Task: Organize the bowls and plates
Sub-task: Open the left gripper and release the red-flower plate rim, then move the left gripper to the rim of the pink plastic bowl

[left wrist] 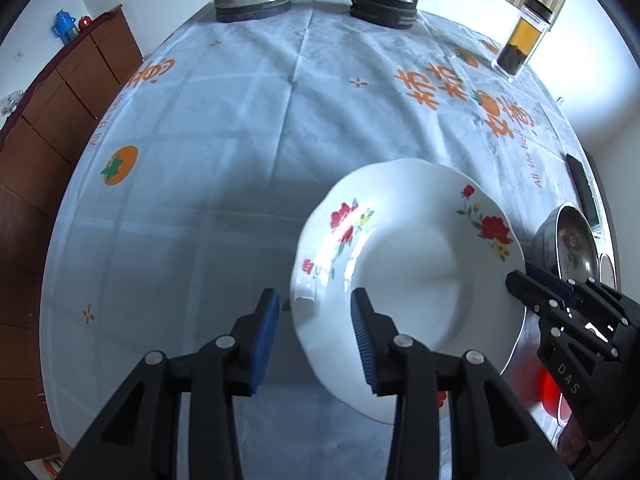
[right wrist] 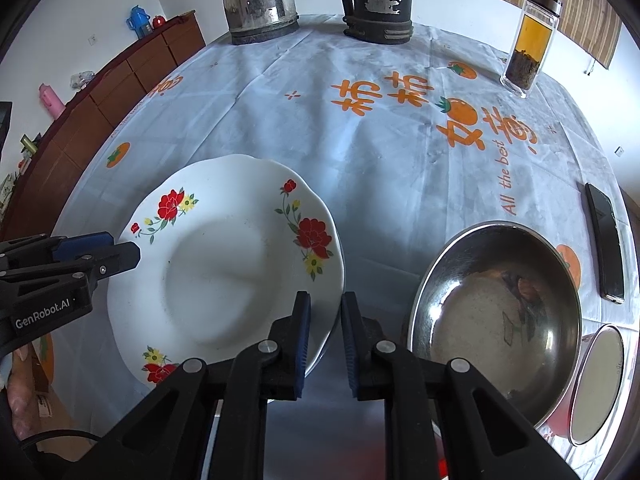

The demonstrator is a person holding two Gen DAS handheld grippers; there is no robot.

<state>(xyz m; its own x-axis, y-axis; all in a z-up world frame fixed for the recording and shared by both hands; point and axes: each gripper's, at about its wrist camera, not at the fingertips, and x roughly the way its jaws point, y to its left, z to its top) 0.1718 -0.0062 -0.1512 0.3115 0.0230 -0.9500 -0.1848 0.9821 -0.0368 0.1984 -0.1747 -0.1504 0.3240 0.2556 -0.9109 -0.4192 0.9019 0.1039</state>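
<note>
Plates and bowls sit toward the near edge of the tablecloth (right wrist: pixel 360 152). Flowered plate (right wrist: pixel 224 264) tilts, its hollow facing up, resting over a flat steel plate (right wrist: pixel 324 408). Right of the flowered plate stands the steel bowl (right wrist: pixel 496 304), mouth up. Left gripper (left wrist: pixel 316 334) is spread, straddling the plate's left rim without pressing it. Right gripper (right wrist: pixel 325 336) pinches the plate's right rim between nearly closed pads.
</note>
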